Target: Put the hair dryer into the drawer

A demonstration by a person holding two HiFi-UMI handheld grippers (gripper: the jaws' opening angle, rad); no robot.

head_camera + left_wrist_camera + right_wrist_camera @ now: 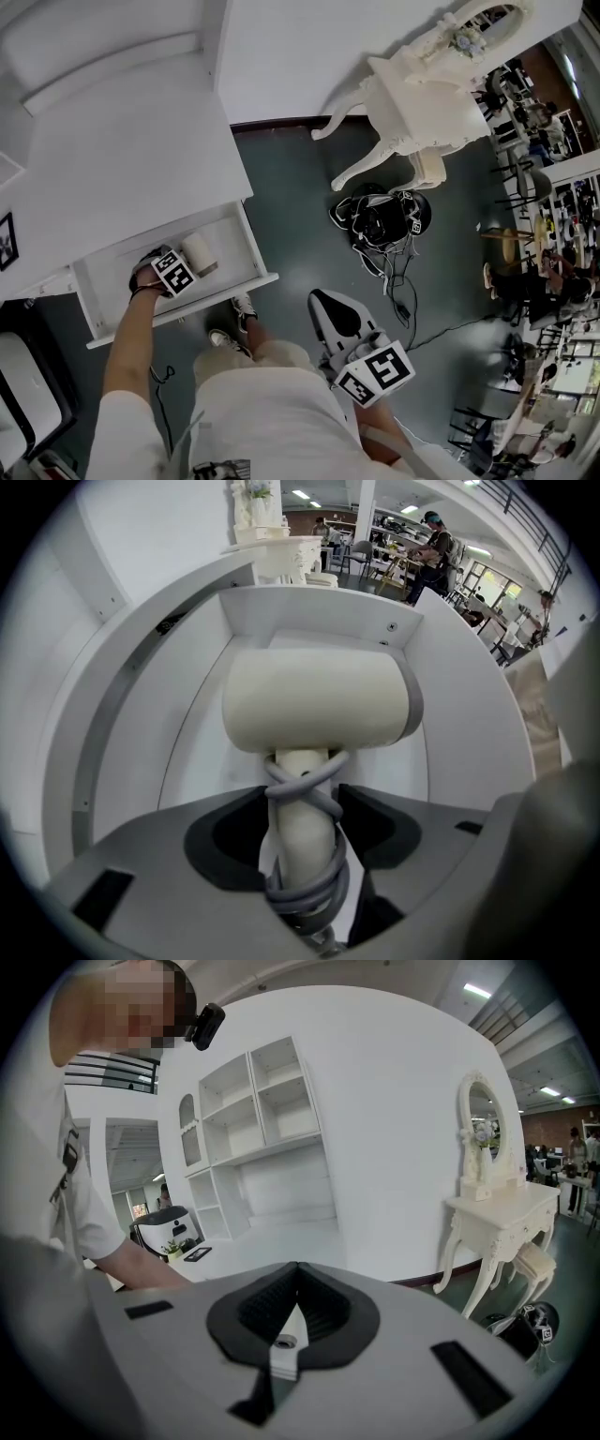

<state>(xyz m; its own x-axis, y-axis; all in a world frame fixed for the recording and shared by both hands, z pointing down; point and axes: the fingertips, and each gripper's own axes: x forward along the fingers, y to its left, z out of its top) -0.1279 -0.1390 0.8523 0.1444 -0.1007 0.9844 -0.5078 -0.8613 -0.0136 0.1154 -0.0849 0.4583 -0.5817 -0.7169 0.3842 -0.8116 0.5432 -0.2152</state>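
Observation:
The cream hair dryer (199, 251) lies inside the open white drawer (265, 255), its barrel (319, 700) toward the back wall. A grey cord (314, 794) is wound round its handle (302, 832). My left gripper (155, 274) points straight down into the drawer, and its black pads (230, 832) sit against both sides of the wrapped handle. My right gripper (323, 302) hangs over the dark floor to the right of the drawer. In the right gripper view the right gripper (296, 1269) is shut with nothing between the pads.
The drawer juts out of a white cabinet (122, 169). A white vanity table (422, 103) stands at the back right, with a black bag and cables (380, 220) on the floor in front of it. The person's shoes (244, 305) are below the drawer front.

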